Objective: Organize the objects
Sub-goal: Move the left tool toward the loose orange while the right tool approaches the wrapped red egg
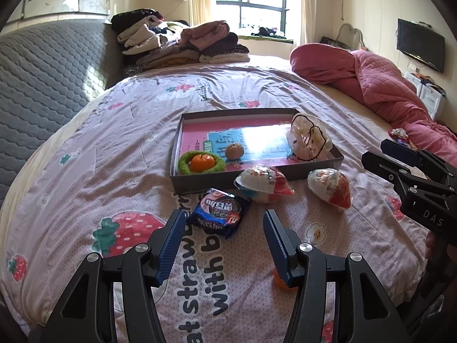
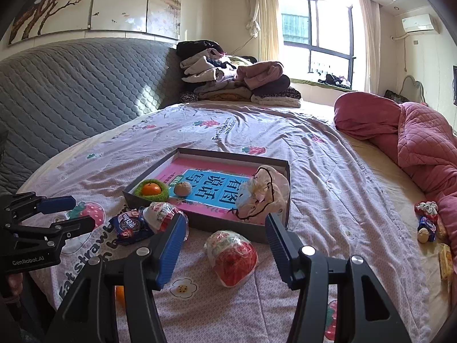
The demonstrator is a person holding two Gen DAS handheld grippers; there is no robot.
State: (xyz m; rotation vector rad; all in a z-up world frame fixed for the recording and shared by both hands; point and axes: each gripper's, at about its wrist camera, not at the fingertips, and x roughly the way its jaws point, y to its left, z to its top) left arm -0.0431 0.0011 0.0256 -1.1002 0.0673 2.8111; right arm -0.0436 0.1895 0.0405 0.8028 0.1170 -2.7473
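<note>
While both grippers hang over the strawberry-print bedspread (image 1: 85, 148) with nothing in them, we read the coming move as a pick-up of one of the loose snacks lying just short of the shallow grey box (image 1: 314, 171). Our left gripper (image 1: 222, 228) has its fingers spread wide and empty, and the dark blue cookie packet (image 1: 220, 214) lies right ahead of them, a little toward the left finger, flat on the bed and near the box's front wall. Its long axis runs slantwise across the gap, so we judge a small roll of the wrist would help the fingers close on its narrow sides. Our right gripper (image 2: 225, 234) is likewise wide open and empty; the red-and-white wrapped egg (image 2: 231, 257) sits between and just beyond its fingers, close to centred, with its red end pointing toward us. A second wrapped egg (image 2: 160, 217) lies by the right gripper's left finger, touching the cookie packet in that view, and nearer our left hand. Already in the box are an orange in a green nest (image 1: 200, 163), a walnut (image 1: 234, 151) and a cloth bundle (image 1: 310, 140).
</note>
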